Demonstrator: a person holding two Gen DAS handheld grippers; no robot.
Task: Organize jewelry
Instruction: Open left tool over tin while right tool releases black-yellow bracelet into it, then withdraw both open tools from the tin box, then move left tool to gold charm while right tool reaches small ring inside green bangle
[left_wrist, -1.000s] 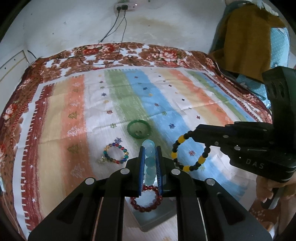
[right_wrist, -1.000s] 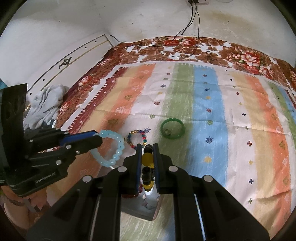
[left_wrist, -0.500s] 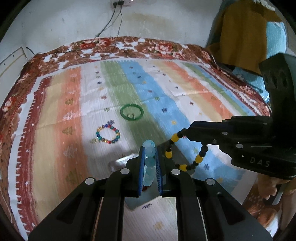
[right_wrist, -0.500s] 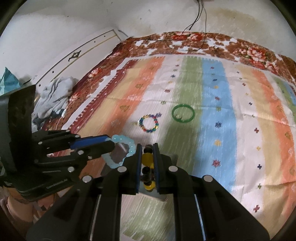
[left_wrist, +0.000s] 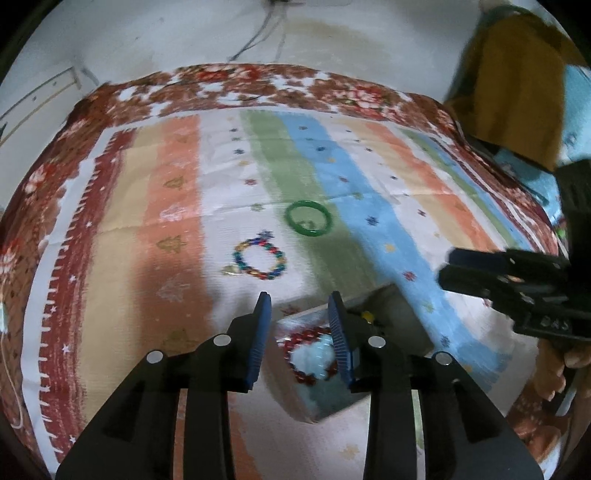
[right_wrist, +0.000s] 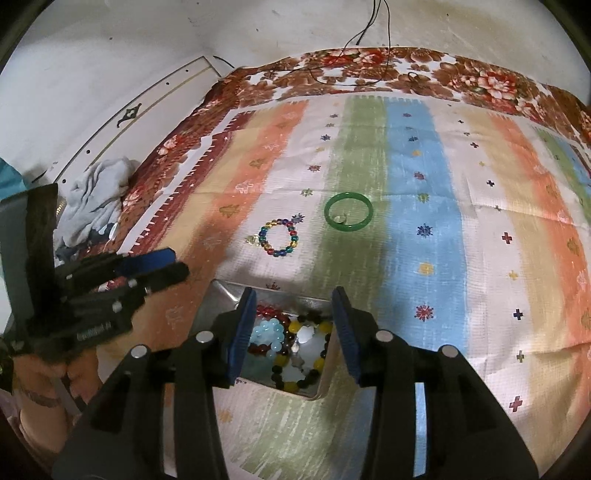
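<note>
A metal tray (right_wrist: 221, 291) lies on the striped cloth and holds a red bead bracelet (right_wrist: 264, 312), a pale blue bead bracelet (right_wrist: 269, 328) and a black-and-yellow bead bracelet (right_wrist: 317, 363). My right gripper (right_wrist: 293, 295) is open and empty just above the tray. My left gripper (left_wrist: 299, 299) is open and empty over the tray (left_wrist: 399, 306), where the red bracelet (left_wrist: 306, 336) shows. A multicoloured bead bracelet (right_wrist: 279, 236) and a green bangle (right_wrist: 347, 212) lie on the cloth beyond; they also show in the left wrist view as the bracelet (left_wrist: 260, 258) and the bangle (left_wrist: 308, 218).
The striped cloth (right_wrist: 424, 206) with a floral border covers the surface. A white wall with cables rises behind. A crumpled grey cloth (right_wrist: 92, 195) lies off the left edge. A mustard garment (left_wrist: 517, 85) hangs at the far right.
Both grippers have opened. The pale blue bracelet and the black-and-yellow bracelet have left the fingers and now lie in the tray.
</note>
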